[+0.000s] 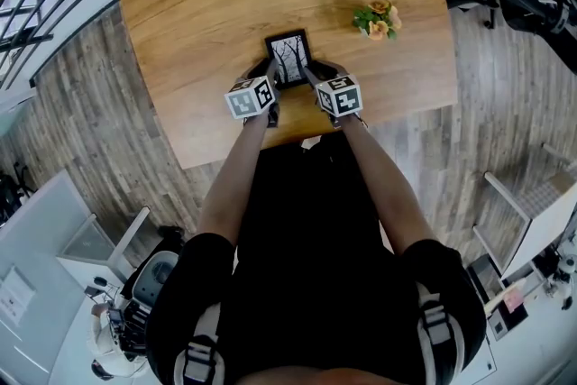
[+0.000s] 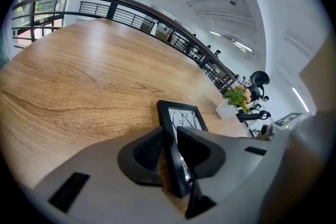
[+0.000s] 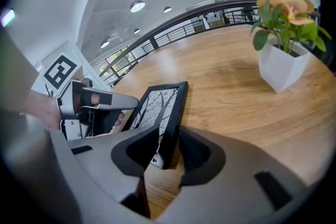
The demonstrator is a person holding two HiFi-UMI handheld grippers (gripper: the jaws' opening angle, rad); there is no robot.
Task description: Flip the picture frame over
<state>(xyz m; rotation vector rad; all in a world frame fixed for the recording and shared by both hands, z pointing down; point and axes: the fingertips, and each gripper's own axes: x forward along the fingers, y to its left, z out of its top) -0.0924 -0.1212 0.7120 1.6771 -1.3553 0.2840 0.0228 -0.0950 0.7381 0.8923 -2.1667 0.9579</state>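
A black picture frame (image 1: 288,57) with a bare-tree print facing up sits near the front edge of the wooden table (image 1: 207,4). My left gripper (image 1: 270,74) grips its left edge and my right gripper (image 1: 312,74) its right edge. In the left gripper view the frame (image 2: 185,115) stands on edge between the jaws (image 2: 169,139), and both pads press its rim. The right gripper view shows the frame (image 3: 157,105) tilted up, its rim pinched between the jaws (image 3: 169,139). The left gripper (image 3: 89,105) shows beyond it.
A small white pot with orange flowers (image 1: 378,19) stands on the table to the right of the frame, close by in the right gripper view (image 3: 286,39). The table's front edge (image 1: 297,140) lies just under my hands. A black railing (image 2: 131,13) runs behind the table.
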